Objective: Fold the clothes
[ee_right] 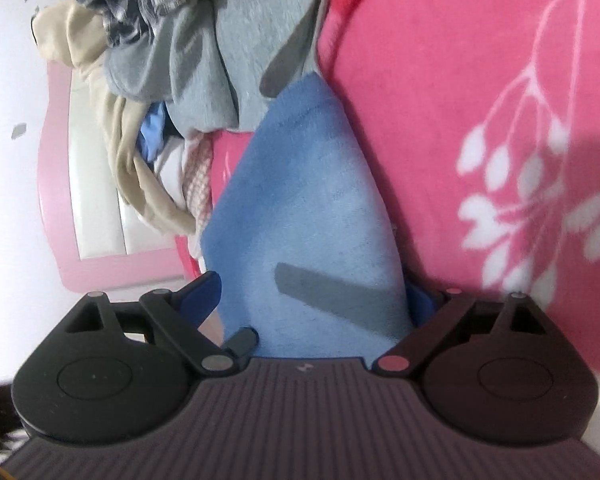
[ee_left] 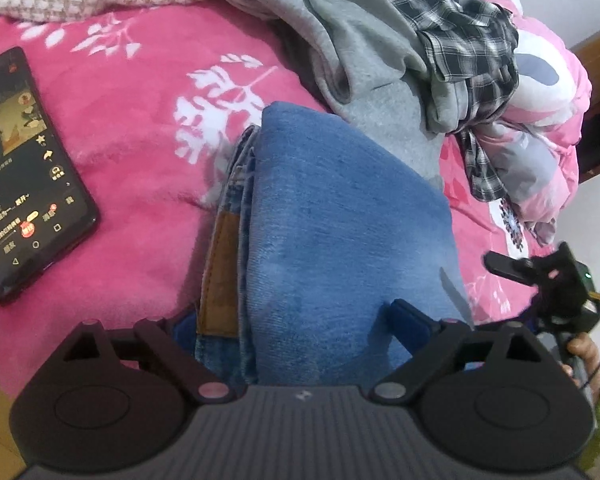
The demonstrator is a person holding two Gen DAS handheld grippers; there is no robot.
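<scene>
A folded pair of blue jeans (ee_left: pixel 332 216) with a brown waist patch lies on the pink blanket (ee_left: pixel 132 136). My left gripper (ee_left: pixel 296 320) straddles the near end of the folded jeans, fingers wide on both sides of the stack. My right gripper (ee_right: pixel 316 304) also straddles the jeans (ee_right: pixel 308 208) from the other side, its fingers wide with the denim between them. The right gripper also shows in the left wrist view (ee_left: pixel 548 280) at the right edge of the jeans.
A black phone (ee_left: pixel 24 176) with a lit screen lies on the blanket at the left. A heap of unfolded clothes, grey sweatshirt (ee_left: pixel 360 48) and plaid shirt (ee_left: pixel 468 40), sits behind the jeans. A pink and white headboard (ee_right: pixel 92 200) stands beyond.
</scene>
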